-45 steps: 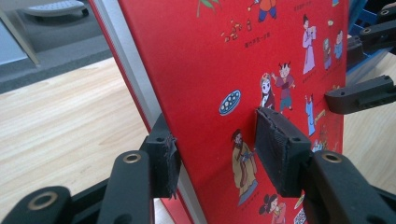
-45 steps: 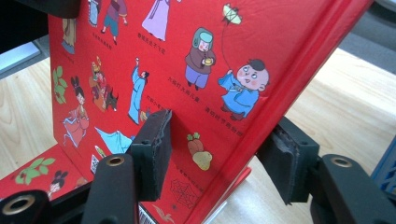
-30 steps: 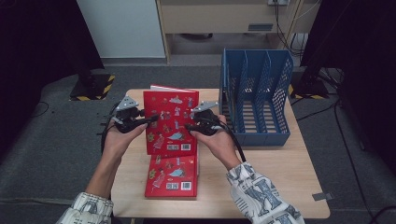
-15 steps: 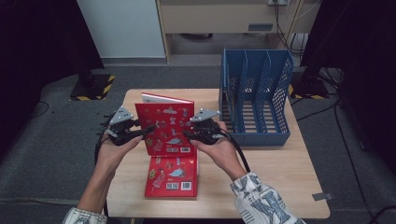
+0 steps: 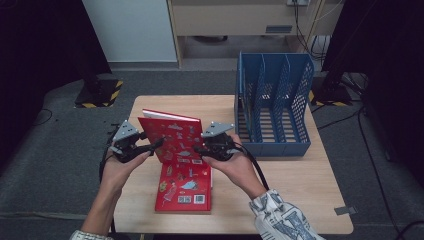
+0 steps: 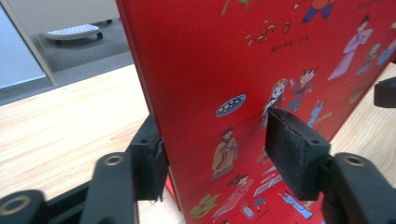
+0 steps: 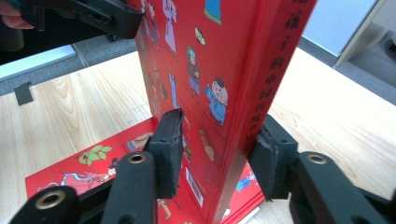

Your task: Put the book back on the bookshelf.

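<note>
Red book (image 5: pixel 172 137) stood raised and tilted over the wooden surface (image 5: pixel 295 185) in the high view, gripped from both sides: the left gripper (image 5: pixel 150 146) at its 9 o'clock edge, the right gripper (image 5: pixel 200 149) at its 3 o'clock edge. A second red book (image 5: pixel 184 187) lay flat on the surface just below it, at 6 o'clock. A blue file rack (image 5: pixel 272 107) sat at 2 o'clock from the held book, near but apart.

In the left gripper view, the fingers (image 6: pixel 292 156) were clenched on the red book (image 6: pixel 243 84), one pad on the illustrated cover and the other behind the edge, with the surface (image 6: pixel 60 126) beneath.

In the right gripper view, the fingers (image 7: pixel 168 144) clasped the red book (image 7: pixel 219 70) at its spine, one pad on either face. The second red book (image 7: pixel 84 170) lay flat underneath at 7 o'clock, and the left gripper (image 7: pixel 121 25) showed at 11 o'clock
</note>
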Motion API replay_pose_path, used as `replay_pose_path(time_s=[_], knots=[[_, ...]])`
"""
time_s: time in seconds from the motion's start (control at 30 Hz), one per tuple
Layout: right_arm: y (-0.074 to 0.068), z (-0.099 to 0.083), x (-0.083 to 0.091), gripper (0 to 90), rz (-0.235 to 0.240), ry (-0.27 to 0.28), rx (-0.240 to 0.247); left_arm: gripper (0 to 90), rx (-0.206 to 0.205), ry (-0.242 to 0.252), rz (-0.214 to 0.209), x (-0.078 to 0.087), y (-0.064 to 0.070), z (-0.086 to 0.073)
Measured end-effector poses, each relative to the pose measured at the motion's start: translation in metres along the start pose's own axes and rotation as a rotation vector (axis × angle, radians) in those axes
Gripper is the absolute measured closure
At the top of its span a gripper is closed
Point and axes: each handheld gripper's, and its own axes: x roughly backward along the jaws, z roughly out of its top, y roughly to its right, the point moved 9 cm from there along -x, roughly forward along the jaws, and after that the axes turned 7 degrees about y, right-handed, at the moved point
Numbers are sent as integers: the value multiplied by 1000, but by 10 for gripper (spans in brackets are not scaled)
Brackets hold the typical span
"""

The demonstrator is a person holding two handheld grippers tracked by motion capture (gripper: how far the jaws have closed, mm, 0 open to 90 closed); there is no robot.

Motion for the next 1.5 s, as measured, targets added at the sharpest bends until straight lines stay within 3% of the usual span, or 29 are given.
replay_pose_path(time_s=[0.33,0.57,0.87,1.17,1.5], knots=[[-13,1,3,696,28,4,16,356,23,22,12,0,-7,-2],[-21,4,3,706,47,19,30,342,28,32,-10,-4,-7,-3],[-26,11,1,680,75,36,30,307,17,22,-8,-4,-5,-5],[-33,27,0,569,85,46,47,287,28,21,-6,-5,-4,-10],[-33,54,-4,583,106,74,59,279,39,16,-10,-6,-4,-13]])
